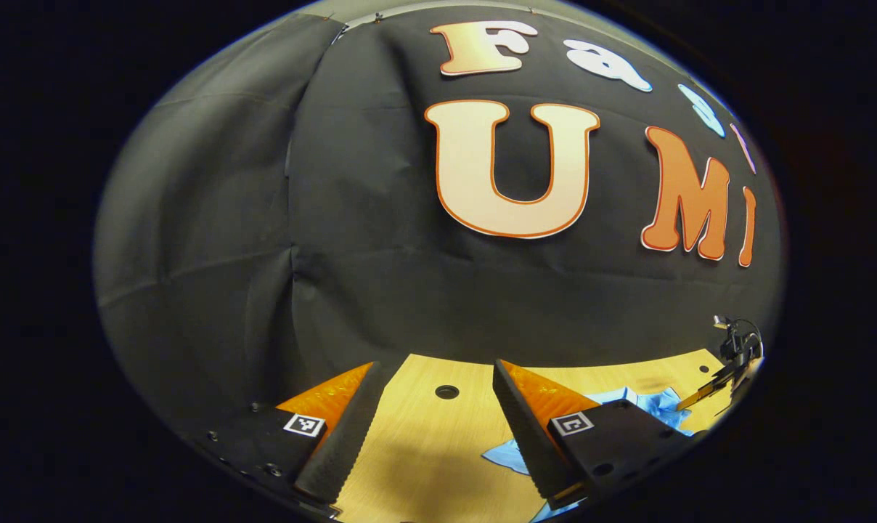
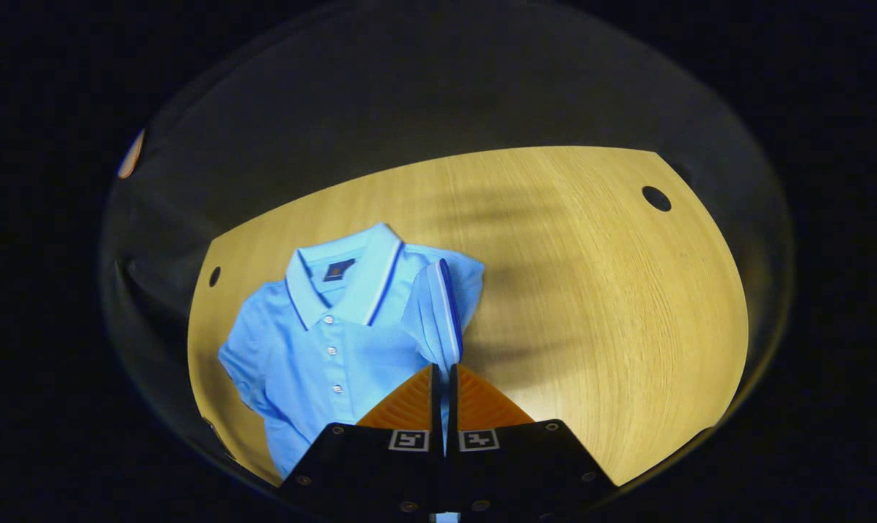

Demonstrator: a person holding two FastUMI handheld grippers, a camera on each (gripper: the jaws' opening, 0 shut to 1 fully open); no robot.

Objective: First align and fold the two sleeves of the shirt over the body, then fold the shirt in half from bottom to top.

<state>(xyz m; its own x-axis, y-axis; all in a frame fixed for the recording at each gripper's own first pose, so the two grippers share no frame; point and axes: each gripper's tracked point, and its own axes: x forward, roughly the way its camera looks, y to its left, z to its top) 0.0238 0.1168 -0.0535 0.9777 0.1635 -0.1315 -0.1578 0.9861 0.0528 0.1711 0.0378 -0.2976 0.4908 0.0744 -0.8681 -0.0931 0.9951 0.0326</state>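
A light blue polo shirt (image 2: pixel 322 349) with dark-trimmed collar lies face up, buttons showing, on the wooden table (image 2: pixel 591 290). My right gripper (image 2: pixel 443 369) is shut on one short sleeve (image 2: pixel 435 312), whose trimmed cuff stands lifted at the shirt's edge, above the body. The other sleeve lies flat at the far side of the shirt. In the left gripper view, my left gripper (image 1: pixel 437 365) is open above bare table with nothing between its fingers. A crumpled part of the shirt (image 1: pixel 645 403) shows behind its right-hand finger, and the right gripper (image 1: pixel 729 370) appears farther off.
The table has round holes (image 2: pixel 656 198) (image 2: pixel 214 276) (image 1: pixel 446 391) near its edges. Black cloth walls close in the booth behind the table. A wide bare stretch of wood lies beside the shirt in the right gripper view.
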